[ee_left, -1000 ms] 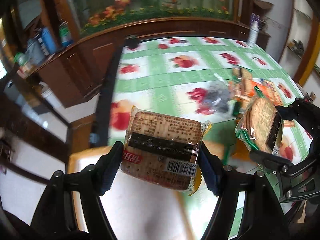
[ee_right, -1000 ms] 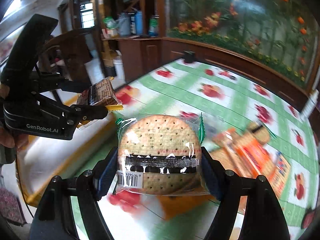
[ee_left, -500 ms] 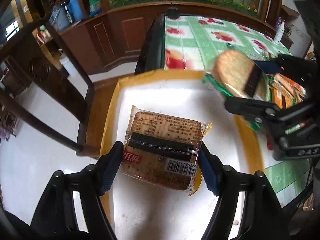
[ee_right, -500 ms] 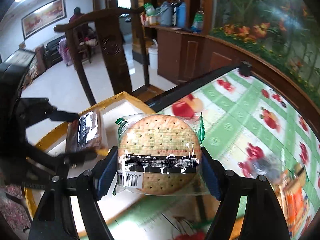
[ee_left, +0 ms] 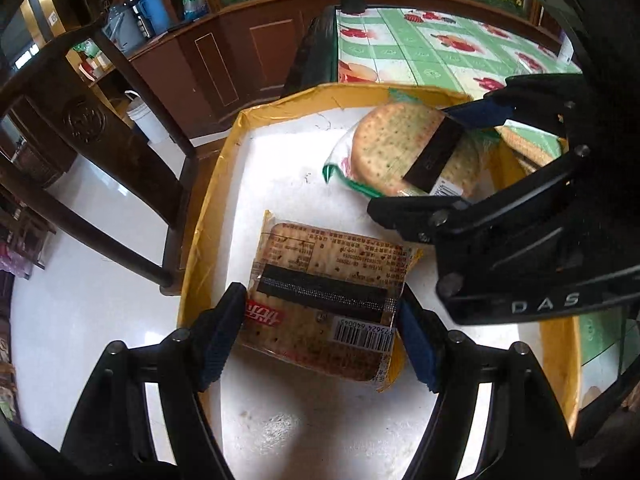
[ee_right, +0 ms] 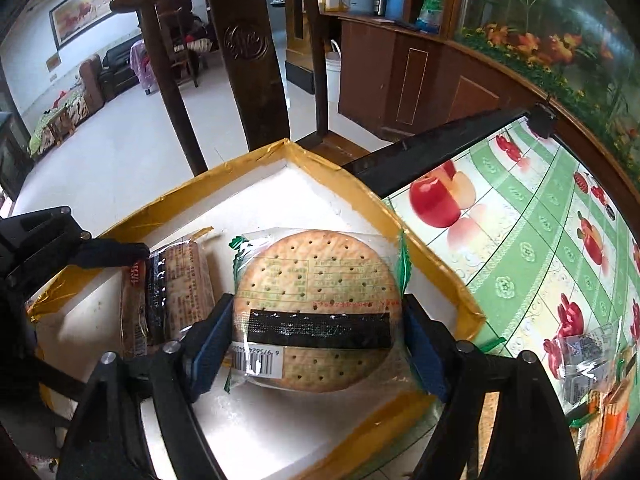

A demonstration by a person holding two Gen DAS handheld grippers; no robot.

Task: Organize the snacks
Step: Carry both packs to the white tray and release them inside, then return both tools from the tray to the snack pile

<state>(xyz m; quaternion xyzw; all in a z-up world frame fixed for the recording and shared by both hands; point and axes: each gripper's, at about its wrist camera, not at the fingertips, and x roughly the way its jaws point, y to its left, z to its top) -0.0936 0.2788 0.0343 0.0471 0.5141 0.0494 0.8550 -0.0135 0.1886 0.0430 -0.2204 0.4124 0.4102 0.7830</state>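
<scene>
A white tray with a yellow taped rim point(ee_left: 208, 216) point(ee_right: 348, 184) lies below both grippers. My left gripper point(ee_left: 320, 312) has its pads against a square cracker packet point(ee_left: 324, 280) point(ee_right: 172, 292) low over the tray floor, and its jaws are starting to open. My right gripper point(ee_right: 318, 320) point(ee_left: 424, 156) straddles a round cracker packet point(ee_right: 316, 280) point(ee_left: 392, 148) at the tray's far right corner. Its jaws are opening, and the pads stand just clear of the cracker. The two packets sit side by side.
A dark wooden chair back point(ee_left: 120, 152) point(ee_right: 248, 68) rises behind the tray. The table with a green fruit-print cloth point(ee_right: 540, 240) point(ee_left: 440, 48) adjoins the tray's right side. More snack packets point(ee_right: 588, 352) lie on it. A brown cabinet point(ee_right: 420, 80) stands beyond.
Both grippers swung from over the table to over the tray and sank into it with their packets. The right gripper's pads have drawn a little apart from the round packet.
</scene>
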